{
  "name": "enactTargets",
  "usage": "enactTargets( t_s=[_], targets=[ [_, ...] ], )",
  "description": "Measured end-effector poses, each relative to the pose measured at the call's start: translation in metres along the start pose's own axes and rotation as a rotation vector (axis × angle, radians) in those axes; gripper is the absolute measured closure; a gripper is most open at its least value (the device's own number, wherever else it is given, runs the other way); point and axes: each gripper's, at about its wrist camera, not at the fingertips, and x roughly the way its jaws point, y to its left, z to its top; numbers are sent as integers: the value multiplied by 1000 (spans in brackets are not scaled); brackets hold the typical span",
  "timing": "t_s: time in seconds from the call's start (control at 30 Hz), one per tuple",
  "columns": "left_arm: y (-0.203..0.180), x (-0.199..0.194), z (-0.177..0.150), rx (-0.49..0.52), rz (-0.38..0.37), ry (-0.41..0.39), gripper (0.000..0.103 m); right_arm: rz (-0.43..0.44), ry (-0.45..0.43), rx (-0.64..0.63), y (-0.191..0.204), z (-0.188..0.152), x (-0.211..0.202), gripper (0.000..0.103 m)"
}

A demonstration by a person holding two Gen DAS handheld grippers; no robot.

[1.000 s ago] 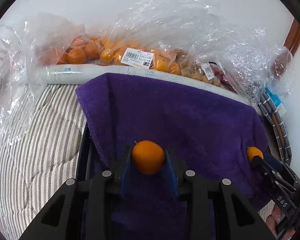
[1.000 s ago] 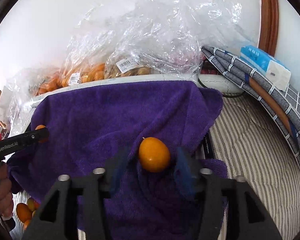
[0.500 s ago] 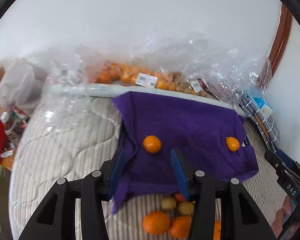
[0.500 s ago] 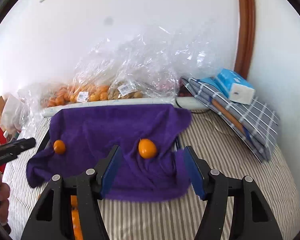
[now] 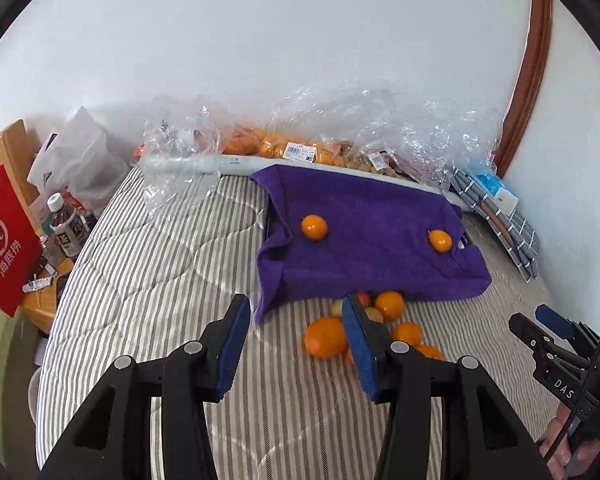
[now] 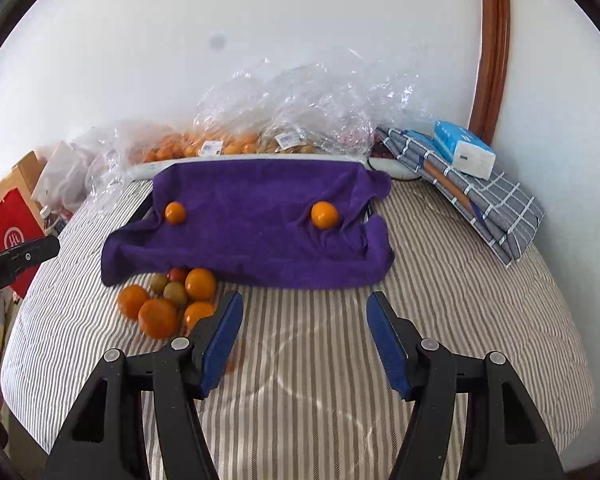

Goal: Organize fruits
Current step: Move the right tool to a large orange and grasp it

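Both tongs are released and carry nothing: the left tongs [image 5: 294, 320] hang over the striped bed [image 5: 148, 280], their right finger in front of the loose fruit pile [image 5: 364, 324], and the right tongs [image 6: 304, 320] hang over bare bedding just in front of the purple towel [image 6: 252, 240]. Two oranges are placed on the towel, which is draped over a dark tray whose edge shows at its sides: the left orange [image 5: 314, 227] near the towel's left fold and the right orange [image 6: 325, 215] near its right end, well apart from each other. The pile lies on the bed just beside the towel's near edge, a mix of oranges and smaller greenish and reddish fruits. The step in hand looks like the return for more fruit. The next move likely calls for lowering one pair of tongs around a single fruit at the pile's edge, squeezing gently so that it does not roll or bruise, then lifting it to the towel.
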Motion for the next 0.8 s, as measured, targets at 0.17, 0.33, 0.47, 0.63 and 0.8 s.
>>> enactTargets(
  t_s=[0.17, 0.33, 0.47, 0.63, 0.8],
  targets=[
    [6, 0, -18, -3, 4, 16, 57, 20, 11, -4, 6, -20, 1, 39],
    [23, 12, -31, -25, 16, 51, 57, 53, 29, 3, 14, -32, 15, 50],
    [35, 19, -35, -39, 11, 70, 48, 92, 58, -15, 28, -40, 30, 56],
    [48, 25, -36, -56, -3, 68, 44, 172, 64, -57, 49, -44, 41, 56],
    [54, 33, -38, -65, -14, 84, 44, 180, 99, -83, 65, -48, 58, 56]
  ],
)
